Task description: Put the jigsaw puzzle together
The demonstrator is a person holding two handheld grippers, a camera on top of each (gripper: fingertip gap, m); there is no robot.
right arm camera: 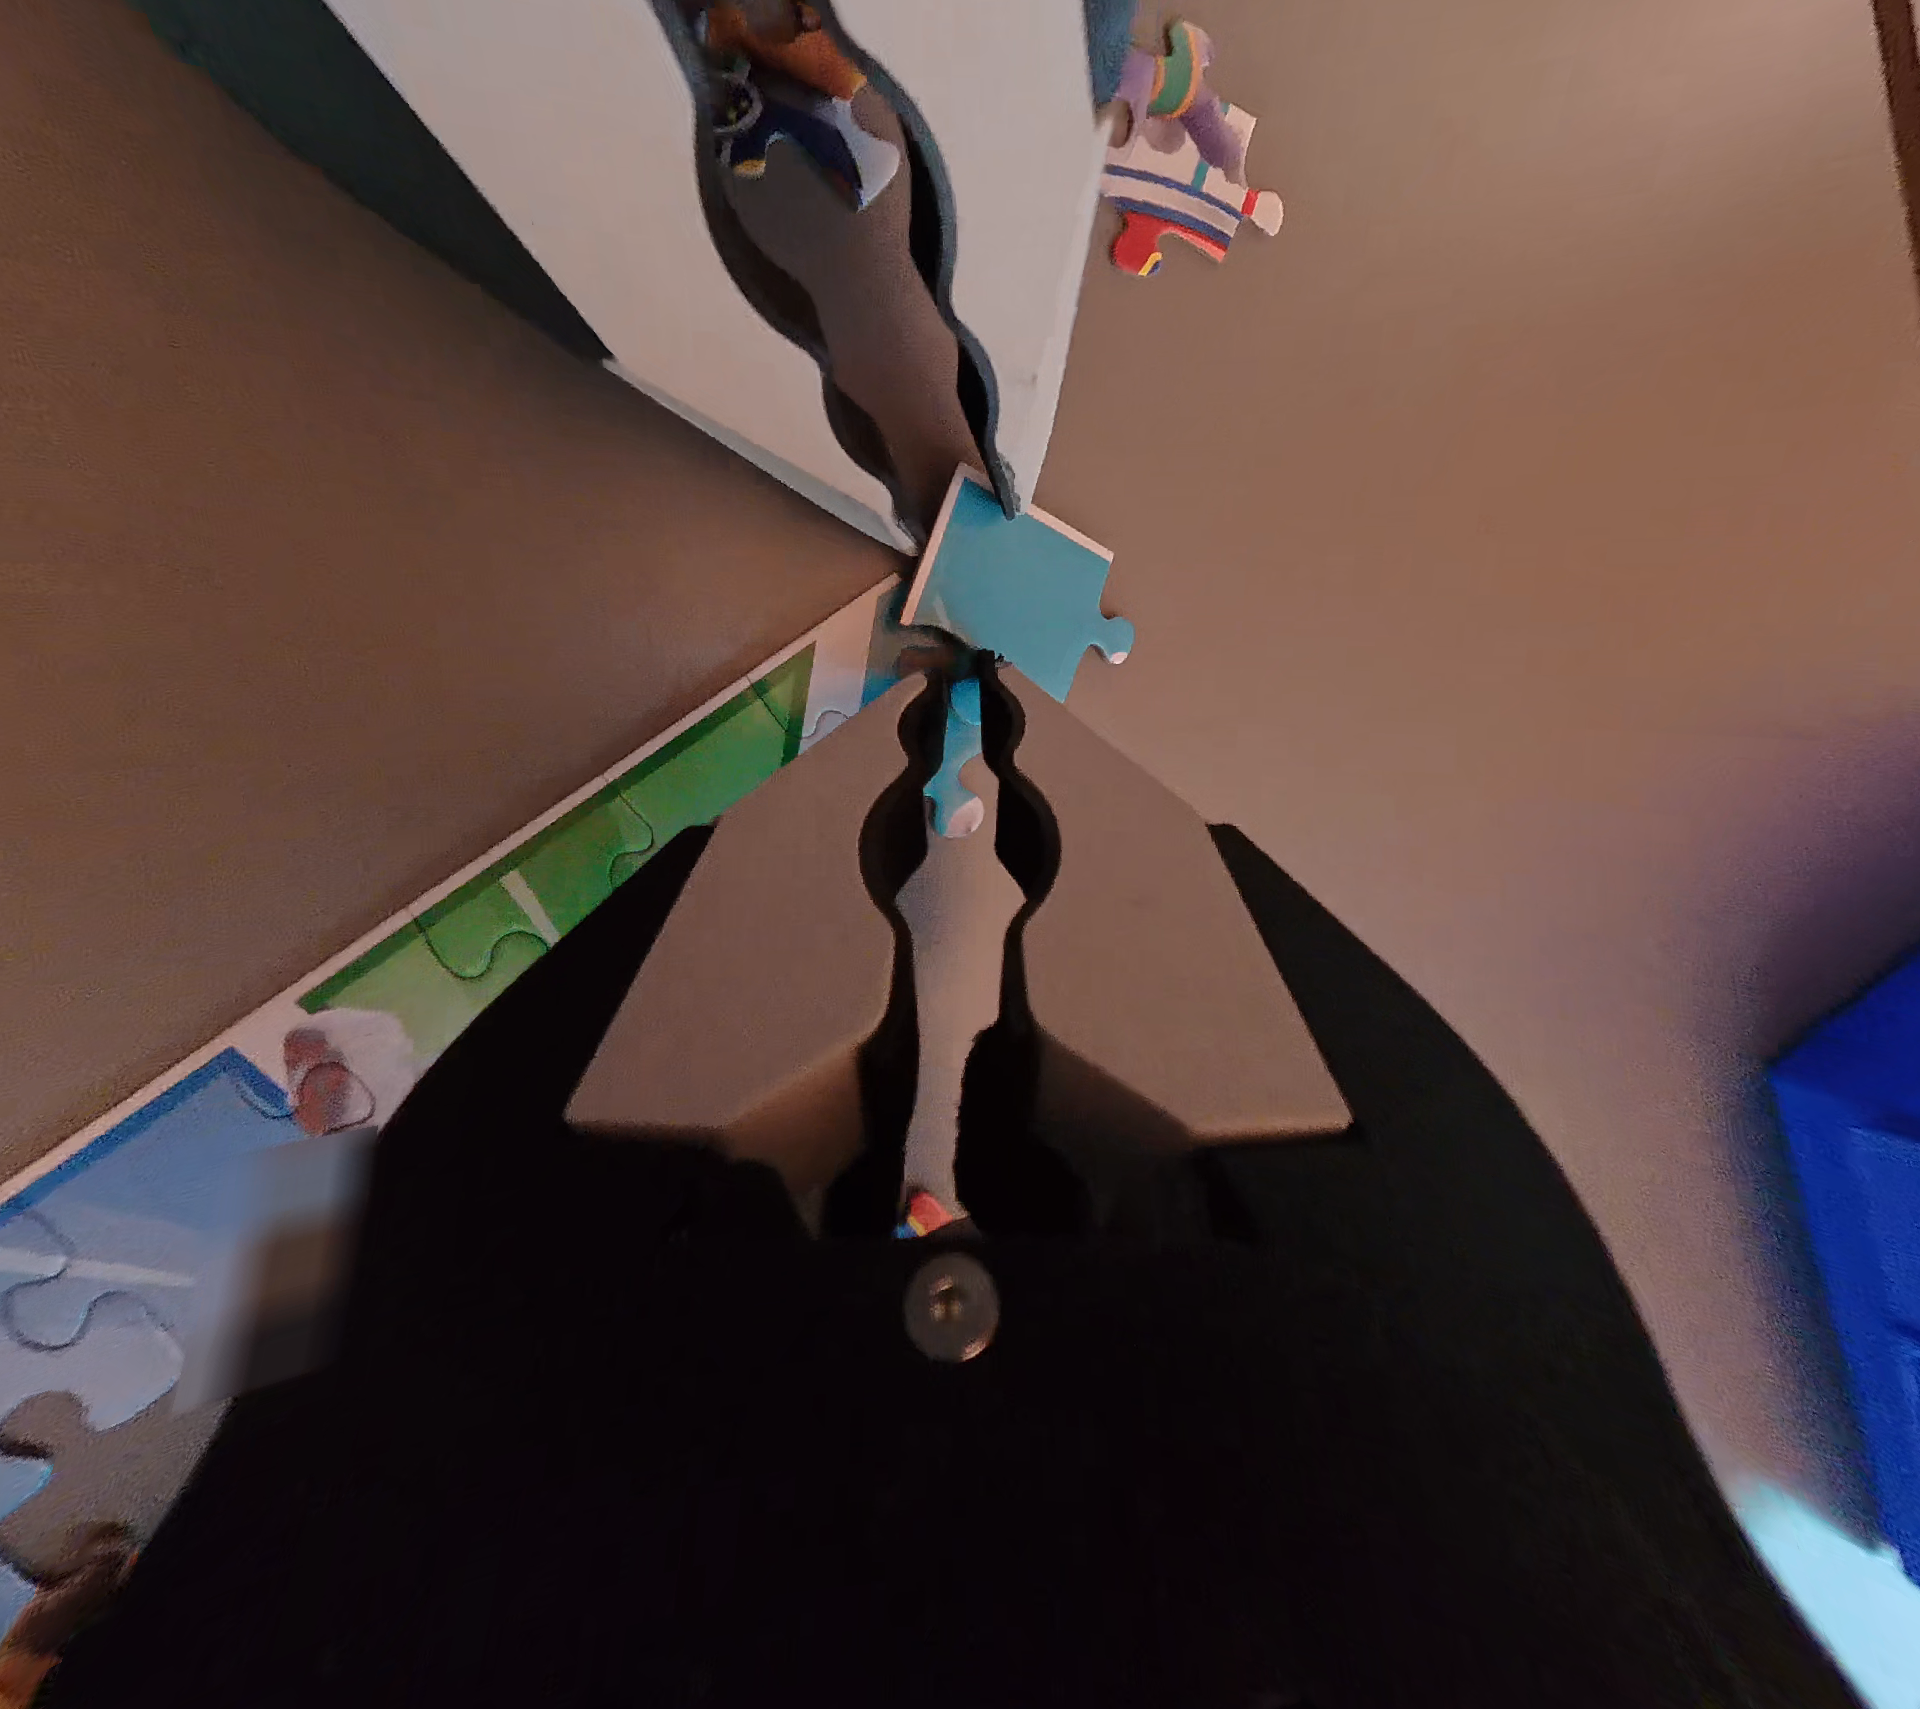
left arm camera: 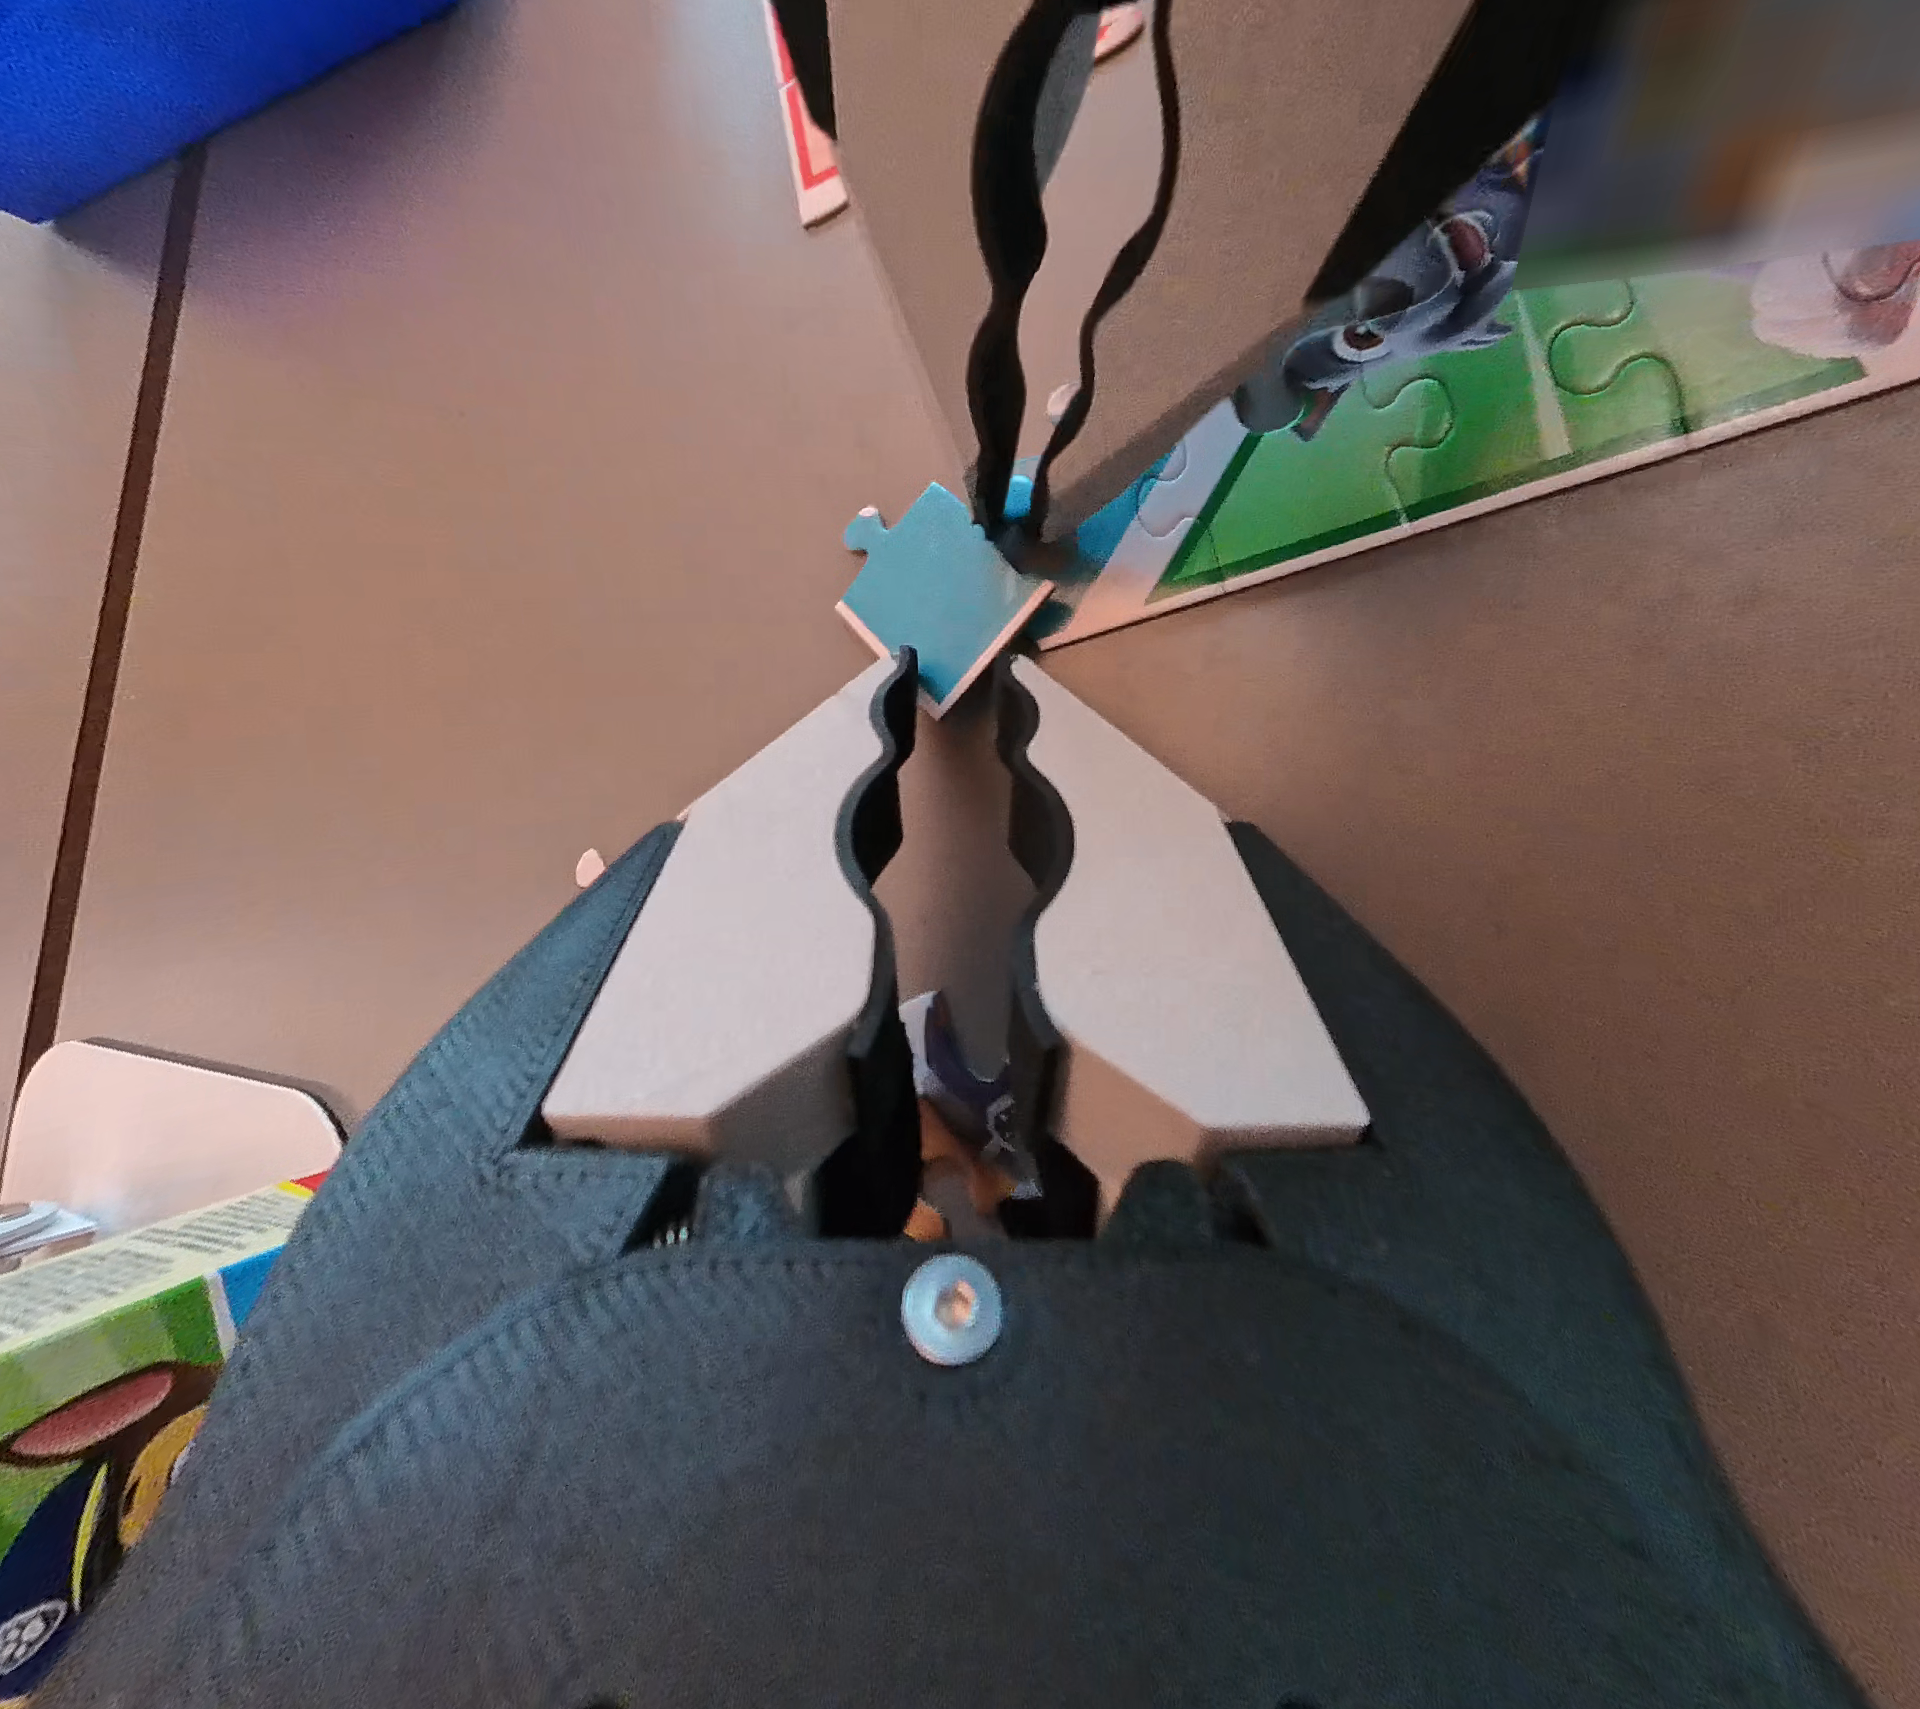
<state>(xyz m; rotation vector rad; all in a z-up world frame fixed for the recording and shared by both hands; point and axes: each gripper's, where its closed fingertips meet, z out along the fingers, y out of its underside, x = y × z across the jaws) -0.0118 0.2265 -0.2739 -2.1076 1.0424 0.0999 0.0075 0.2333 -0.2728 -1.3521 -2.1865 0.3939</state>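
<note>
Brown bench. Teal piece at corner of puzzle, tilted. Left tongs nearly together, clamping its edge; right tongs clamped on its tab. Risk: opposing pulls twist it, tab misses.

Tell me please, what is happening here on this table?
A person works a jigsaw with two handheld grippers. Both meet at one plain blue piece, at the corner of the assembled part. The left gripper touches its near edge; the right gripper seems closed on its tab. The piece sits tilted, not yet in place. Another loose piece lies farther off on the table.
</note>
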